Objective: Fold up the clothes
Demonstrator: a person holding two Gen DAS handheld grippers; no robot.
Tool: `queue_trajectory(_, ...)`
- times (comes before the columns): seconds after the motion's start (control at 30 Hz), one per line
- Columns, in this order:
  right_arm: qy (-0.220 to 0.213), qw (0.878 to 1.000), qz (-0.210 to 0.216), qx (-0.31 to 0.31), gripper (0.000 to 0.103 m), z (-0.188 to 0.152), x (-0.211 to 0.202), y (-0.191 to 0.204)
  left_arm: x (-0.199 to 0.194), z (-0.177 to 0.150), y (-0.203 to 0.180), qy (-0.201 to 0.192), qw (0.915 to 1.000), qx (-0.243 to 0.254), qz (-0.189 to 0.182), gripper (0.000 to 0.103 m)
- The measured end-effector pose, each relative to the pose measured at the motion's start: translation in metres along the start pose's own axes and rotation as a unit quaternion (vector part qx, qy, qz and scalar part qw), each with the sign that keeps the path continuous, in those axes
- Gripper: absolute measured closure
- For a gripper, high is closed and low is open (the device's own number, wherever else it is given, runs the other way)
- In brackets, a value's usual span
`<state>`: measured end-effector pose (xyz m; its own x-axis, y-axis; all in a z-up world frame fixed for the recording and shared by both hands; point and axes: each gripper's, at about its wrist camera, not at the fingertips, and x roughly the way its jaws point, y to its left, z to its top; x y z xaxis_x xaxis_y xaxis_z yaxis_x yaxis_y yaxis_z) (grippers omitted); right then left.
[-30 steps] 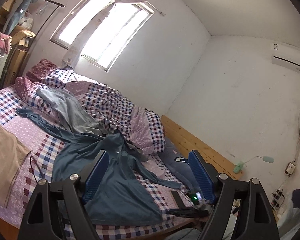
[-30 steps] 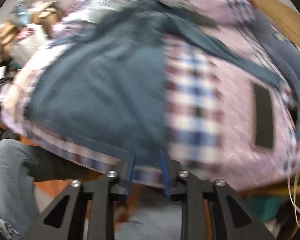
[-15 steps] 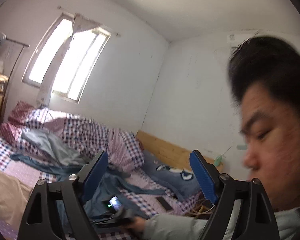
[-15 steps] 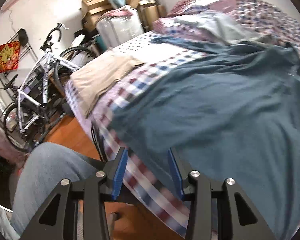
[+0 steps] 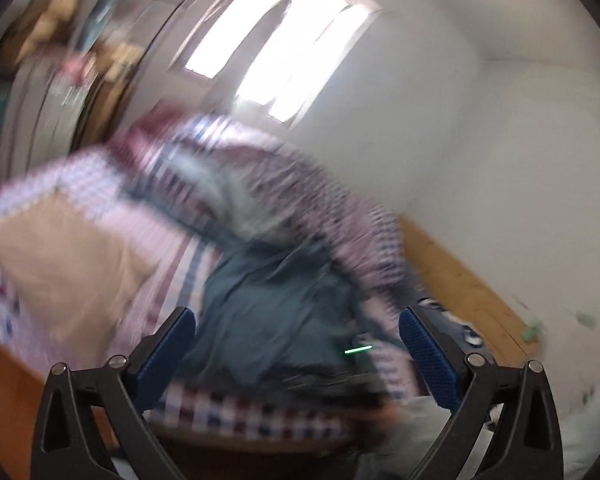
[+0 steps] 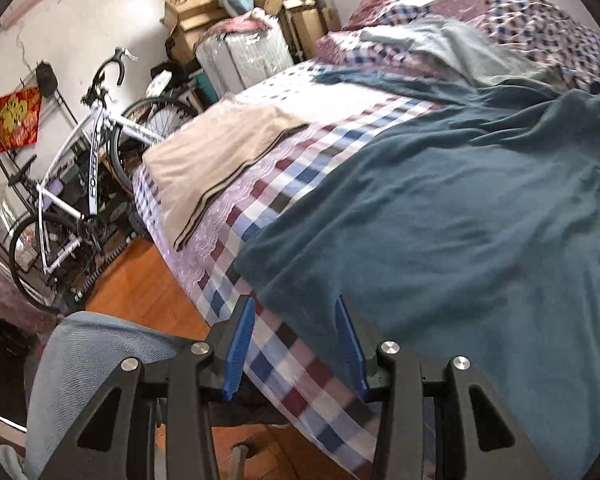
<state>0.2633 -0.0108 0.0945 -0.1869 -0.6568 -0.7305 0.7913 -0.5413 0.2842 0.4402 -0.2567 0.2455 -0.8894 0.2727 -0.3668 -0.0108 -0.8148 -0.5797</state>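
Teal garment [image 6: 440, 200] spread flat across checked bed sheet [image 6: 300, 184], hem near bed edge. Folded tan garment [image 6: 216, 148] beside it, apart. Right hand-held gripper [image 6: 296, 344] parted, empty, just above teal hem. Left hand-held gripper [image 5: 296, 344] spread wide, empty, view blurred. White bicycle [image 6: 80, 160] beside bed.

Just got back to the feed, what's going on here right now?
A person holding two grippers is at the bed, about to fold clothes. The right gripper is open at the near hem of the teal garment, not clamped on it. The left gripper is open too, holding nothing; its view is blurred. A tan garment lies folded at the bed's corner.
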Motion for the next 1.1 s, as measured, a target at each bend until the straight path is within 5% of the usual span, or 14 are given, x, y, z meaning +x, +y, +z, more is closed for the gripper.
queue_trajectory(0.1, -0.029, 0.999, -0.003, 0.024, 0.058, -0.007, -0.034, -0.022, 0.07, -0.018, 0.06, 0.062, 0.9944, -0.071, 0.047, 0.001)
queue_trajectory(0.33, -0.087, 0.99, -0.049, 0.102, 0.058, -0.038, -0.114, -0.09, 0.161, -0.053, 0.111, 0.125, 0.9821, -0.094, 0.105, 0.001)
queue_trajectory(0.47, -0.118, 0.978, -0.097, 0.143, 0.058, -0.055, -0.164, -0.124, 0.193, -0.066, 0.126, 0.145, 0.9757, -0.082, 0.143, 0.001)
queue_trajectory(0.63, -0.13, 0.964, -0.155, 0.174, 0.058, -0.077, -0.215, -0.154, 0.201, -0.083, 0.16, 0.148, 0.969, -0.144, 0.135, 0.001)
queue_trajectory(0.7, -0.132, 0.959, -0.167, 0.186, 0.057, -0.088, -0.227, -0.163, 0.2, -0.09, 0.169, 0.152, 0.9669, -0.156, 0.132, 0.006)
queue_trajectory(0.77, -0.133, 0.955, -0.176, 0.198, 0.056, -0.097, -0.235, -0.17, 0.203, -0.093, 0.175, 0.166, 0.9632, -0.162, 0.136, 0.035)
queue_trajectory(1.03, -0.119, 0.954, -0.182, 0.208, 0.056, -0.108, -0.233, -0.169, 0.215, -0.092, 0.17, 0.174, 0.9663, -0.129, 0.139, 0.04)
queue_trajectory(1.1, -0.116, 0.955, -0.182, 0.202, 0.056, -0.107, -0.232, -0.163, 0.215, -0.091, 0.167, 0.179, 0.9676, -0.127, 0.125, 0.056)
